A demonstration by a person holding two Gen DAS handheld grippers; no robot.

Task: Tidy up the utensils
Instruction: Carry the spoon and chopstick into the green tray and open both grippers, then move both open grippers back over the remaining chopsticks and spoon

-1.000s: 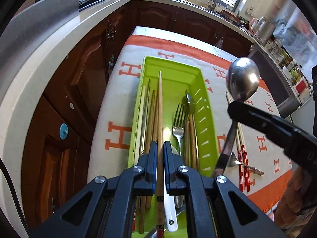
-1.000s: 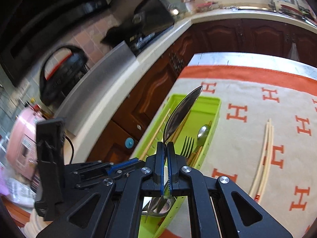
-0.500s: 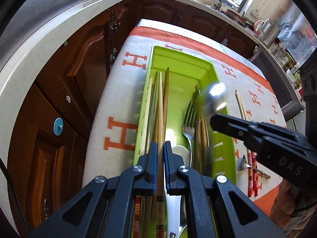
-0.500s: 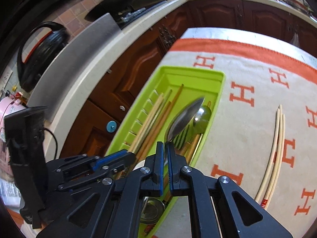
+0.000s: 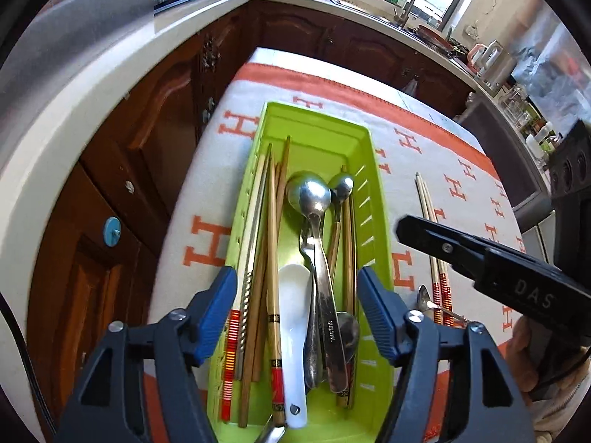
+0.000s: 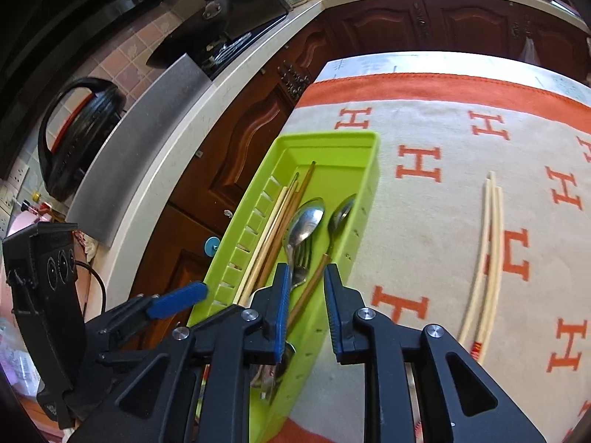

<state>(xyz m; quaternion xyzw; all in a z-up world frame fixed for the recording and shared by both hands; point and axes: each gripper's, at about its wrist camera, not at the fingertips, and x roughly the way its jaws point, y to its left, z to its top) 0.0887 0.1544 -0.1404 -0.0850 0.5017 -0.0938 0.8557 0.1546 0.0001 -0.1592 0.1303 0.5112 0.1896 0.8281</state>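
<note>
My left gripper (image 5: 295, 310) has just been opening and now stands spread wide over the near end of the green tray (image 5: 373, 170), nothing pinched between its pads; the wooden chopstick (image 5: 272, 243) lies free among the others along the tray's left side. My right gripper (image 6: 304, 306) has also just been opening, parted only a little, with the brown handle below the gap but not pressed; the large spoon (image 5: 310, 195) rests in the tray across the fork (image 5: 306, 247), beside the white ceramic spoon (image 5: 293, 317).

On the cloth (image 6: 424, 199) the pale chopsticks (image 6: 489, 243) and a small spoon (image 5: 424, 297) wait, well apart from the tray.

The risks as I judge them: the narrow right jaws could snag a handle as I lift away and drag it out; the stacked spoon may slide; a pad catching the tray wall could shove the tray towards the worktop edge.
</note>
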